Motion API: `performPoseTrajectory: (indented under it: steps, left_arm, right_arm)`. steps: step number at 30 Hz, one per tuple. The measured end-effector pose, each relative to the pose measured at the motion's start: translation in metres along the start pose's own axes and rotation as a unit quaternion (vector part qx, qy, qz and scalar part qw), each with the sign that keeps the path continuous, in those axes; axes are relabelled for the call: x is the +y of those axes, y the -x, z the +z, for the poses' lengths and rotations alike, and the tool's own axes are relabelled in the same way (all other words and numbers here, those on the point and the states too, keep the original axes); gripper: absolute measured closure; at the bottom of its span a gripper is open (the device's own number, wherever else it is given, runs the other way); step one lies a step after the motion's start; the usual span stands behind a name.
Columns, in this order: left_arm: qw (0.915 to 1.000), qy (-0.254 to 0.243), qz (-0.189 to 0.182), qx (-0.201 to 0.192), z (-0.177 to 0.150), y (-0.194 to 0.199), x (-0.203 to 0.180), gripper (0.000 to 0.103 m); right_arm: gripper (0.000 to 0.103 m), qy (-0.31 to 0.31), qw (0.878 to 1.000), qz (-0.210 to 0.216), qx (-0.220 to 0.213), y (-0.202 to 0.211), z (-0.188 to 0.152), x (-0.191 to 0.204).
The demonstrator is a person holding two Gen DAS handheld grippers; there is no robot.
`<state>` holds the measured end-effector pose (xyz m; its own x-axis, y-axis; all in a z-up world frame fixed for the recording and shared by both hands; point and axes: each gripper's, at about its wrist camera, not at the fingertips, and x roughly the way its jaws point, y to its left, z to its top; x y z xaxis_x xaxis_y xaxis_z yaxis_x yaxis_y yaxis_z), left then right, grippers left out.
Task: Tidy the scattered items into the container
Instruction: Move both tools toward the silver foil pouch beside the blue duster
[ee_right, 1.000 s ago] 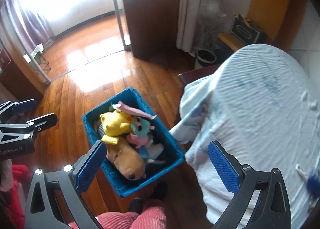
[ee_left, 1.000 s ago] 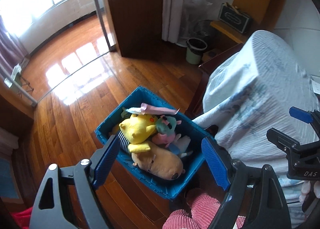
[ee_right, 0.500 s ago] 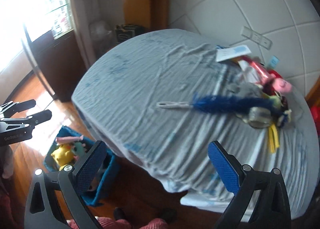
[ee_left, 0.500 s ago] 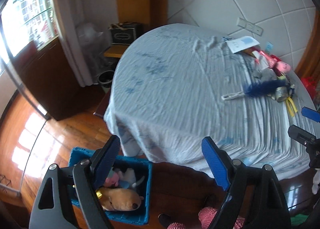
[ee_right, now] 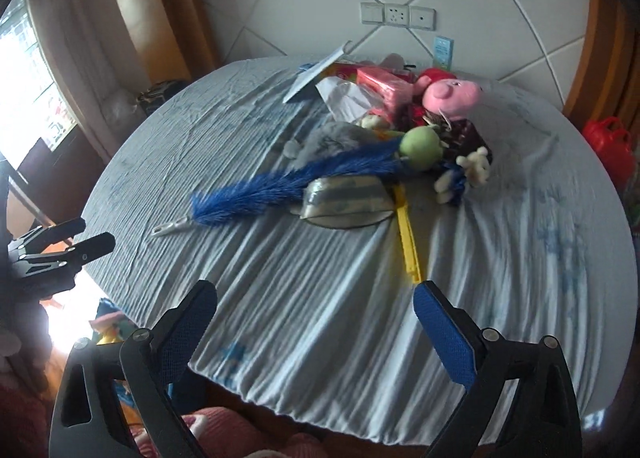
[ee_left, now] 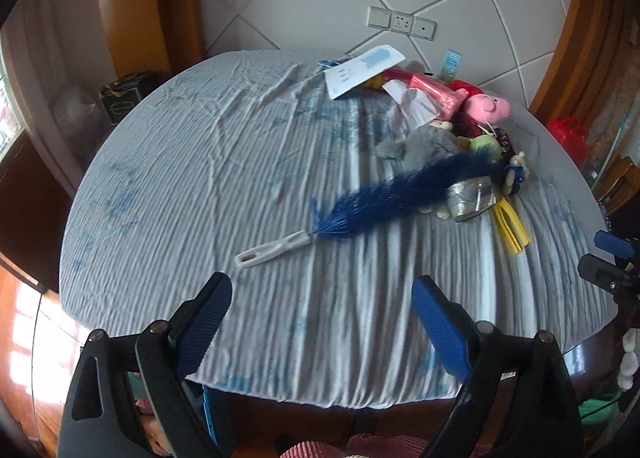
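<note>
The container (ee_right: pixel 108 318) peeks out below the bench's (ee_left: pixel 200 162) near-left edge, seemingly holding plush already; duster (ee_left: pixel 400 194), pig (ee_right: pixel 452 94) and clutter remain far right — my fingers (ee_left: pixel 204 322) gape empty, both hands.

Ahead of my left jaws the duster (ee_left: pixel 384 200) lies on the bench (ee_left: pixel 200 162); the toy pile (ee_left: pixel 472 126) sits behind it, further right.

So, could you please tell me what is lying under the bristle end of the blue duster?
The blue duster lies over a grey plush and a silver pouch; whatever else sits beneath is hidden.
</note>
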<state>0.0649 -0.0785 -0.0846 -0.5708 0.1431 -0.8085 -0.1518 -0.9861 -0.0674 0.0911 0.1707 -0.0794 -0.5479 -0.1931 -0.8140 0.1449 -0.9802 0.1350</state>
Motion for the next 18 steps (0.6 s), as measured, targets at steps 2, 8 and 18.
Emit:
performPoseTrajectory:
  steps: [2,8,18]
  left_arm:
    - [0.9997,-0.022,-0.012,0.006,0.008,-0.017,-0.02,0.011]
    - [0.996,-0.077,-0.042,0.02,0.024,-0.068,-0.064,0.019]
    - [0.9947,-0.075,-0.044,0.055,0.036,-0.131,-0.108,0.019]
  right_arm:
    - [0.015,-0.015,1.0,0.008,0.004,-0.006,0.005,-0.016]
    - [0.044,-0.056,0.998,0.01,0.005,-0.029,0.024,-0.047]
    - [0.038,-0.03,0.998,0.025,0.046,-0.076,0.051,-0.07]
